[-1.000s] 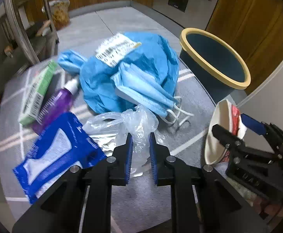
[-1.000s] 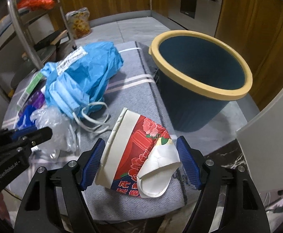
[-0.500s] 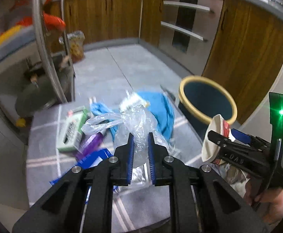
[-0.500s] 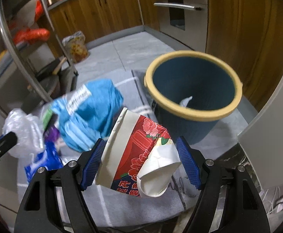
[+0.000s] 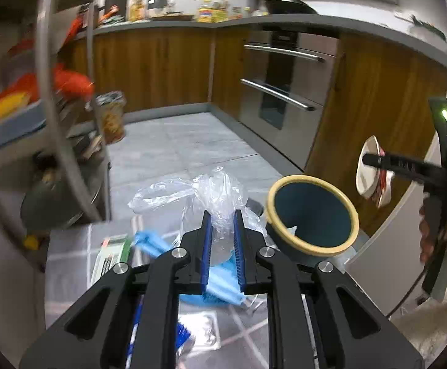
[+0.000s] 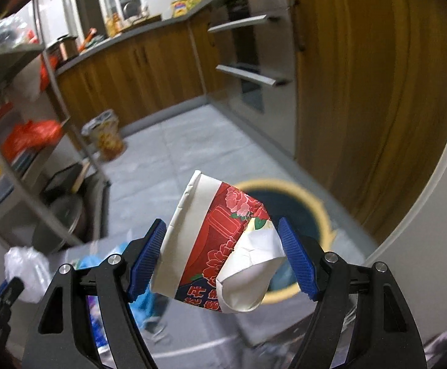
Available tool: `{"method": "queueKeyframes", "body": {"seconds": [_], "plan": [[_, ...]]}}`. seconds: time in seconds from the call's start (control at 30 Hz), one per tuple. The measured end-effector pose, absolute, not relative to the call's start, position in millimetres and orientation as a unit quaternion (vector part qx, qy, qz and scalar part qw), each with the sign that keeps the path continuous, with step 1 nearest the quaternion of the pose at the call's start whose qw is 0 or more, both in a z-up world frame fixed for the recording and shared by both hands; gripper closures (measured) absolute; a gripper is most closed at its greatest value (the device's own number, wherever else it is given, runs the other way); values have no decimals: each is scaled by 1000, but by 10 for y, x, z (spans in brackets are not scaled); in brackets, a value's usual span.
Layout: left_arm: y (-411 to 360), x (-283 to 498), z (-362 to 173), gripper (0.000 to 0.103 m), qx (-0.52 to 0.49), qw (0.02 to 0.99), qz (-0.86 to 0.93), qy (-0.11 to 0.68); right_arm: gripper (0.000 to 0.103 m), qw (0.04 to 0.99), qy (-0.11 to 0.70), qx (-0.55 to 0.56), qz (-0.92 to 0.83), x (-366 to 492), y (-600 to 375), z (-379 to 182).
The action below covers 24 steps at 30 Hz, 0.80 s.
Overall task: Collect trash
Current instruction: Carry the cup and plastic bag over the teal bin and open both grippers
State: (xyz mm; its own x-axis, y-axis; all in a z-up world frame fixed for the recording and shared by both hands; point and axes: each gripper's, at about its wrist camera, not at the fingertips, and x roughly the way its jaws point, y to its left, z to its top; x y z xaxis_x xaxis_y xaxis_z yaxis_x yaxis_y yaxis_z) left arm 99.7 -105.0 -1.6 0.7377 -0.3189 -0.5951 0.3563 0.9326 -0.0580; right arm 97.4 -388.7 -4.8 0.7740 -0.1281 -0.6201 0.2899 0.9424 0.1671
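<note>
Above the grey mat, my left gripper is pinched nearly closed on a crumpled clear plastic bag, which billows up and to the left past the blue pads. My right gripper stands wide, its pads pressed against either side of a crushed paper cup with a red flower print; the cup lies crosswise between them, white rim to the left, dented base to the right.

From the left wrist view I see the bin, dark blue with a yellow rim, sitting on the floor to the right of the mat, with a scrap of white at its bottom. That view also shows the right gripper from the side, raised at far right with the cup in it, and the person's hand on its handle. On the mat beneath lie a green-and-white box, blue face masks and a foil wrapper.

From the right wrist view the bin lies blurred, directly behind the cup, and its contents are hidden. Only this view shows the cup's print and its folded-in base. At its lower left the left gripper appears with the plastic bag bunched above it. A metal shelf rack stands to the left in both views, with wooden cabinets beyond.
</note>
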Motion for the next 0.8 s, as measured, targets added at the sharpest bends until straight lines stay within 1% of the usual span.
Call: {"method": "queueKeyframes", "body": {"seconds": [0.1,0.23,0.4,0.6,0.8], "plan": [[-1250,1121,45,90,45,930,-199,305,27,932,311,132,-132,1068,-4178,-59],[-1559,1351,120,90,53,925,-230,298,27,922,316,168,-148,1190,-4494,-204],[-1868,1604,28,90,48,916,-257,304,27,906,338,203,-153,1379,-4744,-408],[-2341,1833,-328,90,105,901,-277,317,27,893,364,215,-156,1616,-4926,-636],[-2772,1968,-833,90,135,877,-302,349,27,882,381,220,-166,1823,-5036,-863]]}}
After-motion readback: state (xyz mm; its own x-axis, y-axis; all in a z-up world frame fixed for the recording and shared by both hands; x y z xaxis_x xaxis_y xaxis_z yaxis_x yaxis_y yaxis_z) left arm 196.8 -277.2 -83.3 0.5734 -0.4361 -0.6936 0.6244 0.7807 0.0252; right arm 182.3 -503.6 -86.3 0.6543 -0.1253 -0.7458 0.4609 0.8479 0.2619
